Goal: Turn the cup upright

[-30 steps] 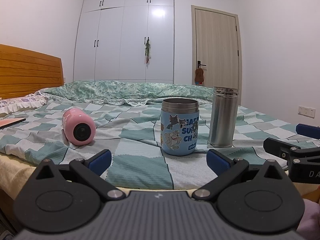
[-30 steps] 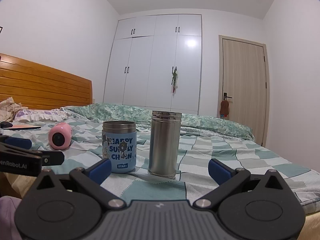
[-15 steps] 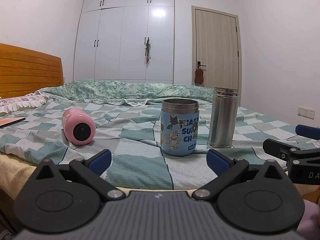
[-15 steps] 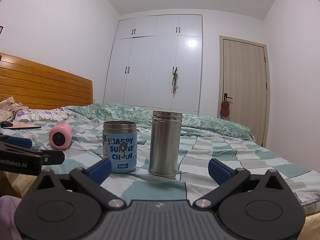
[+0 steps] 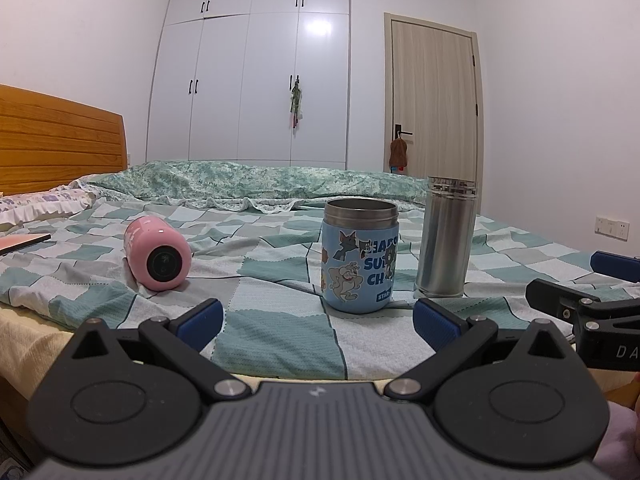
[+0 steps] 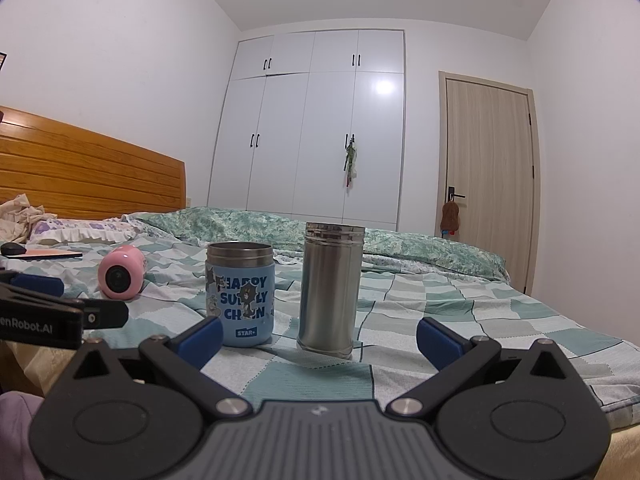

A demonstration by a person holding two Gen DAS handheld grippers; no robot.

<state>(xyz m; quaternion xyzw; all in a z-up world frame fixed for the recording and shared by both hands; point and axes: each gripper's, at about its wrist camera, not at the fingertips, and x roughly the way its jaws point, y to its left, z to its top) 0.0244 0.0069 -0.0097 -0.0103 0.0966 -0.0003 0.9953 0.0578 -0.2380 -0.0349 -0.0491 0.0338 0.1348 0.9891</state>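
Observation:
A pink cup (image 5: 157,253) lies on its side on the checked bedspread, its round base facing me; it also shows in the right wrist view (image 6: 120,273). A blue cartoon-printed cup (image 5: 360,266) (image 6: 240,294) stands upright with its mouth up. A tall steel cup (image 5: 446,236) (image 6: 331,288) stands upright to its right. My left gripper (image 5: 318,322) is open and empty at the bed's near edge, in front of the blue cup. My right gripper (image 6: 320,338) is open and empty in front of the steel cup.
The bed (image 5: 280,344) has a rumpled green duvet (image 5: 260,178) at the back and a wooden headboard (image 5: 60,140) at left. A book (image 5: 22,242) lies near the pillows. White wardrobe (image 5: 256,72) and door (image 5: 434,96) stand behind.

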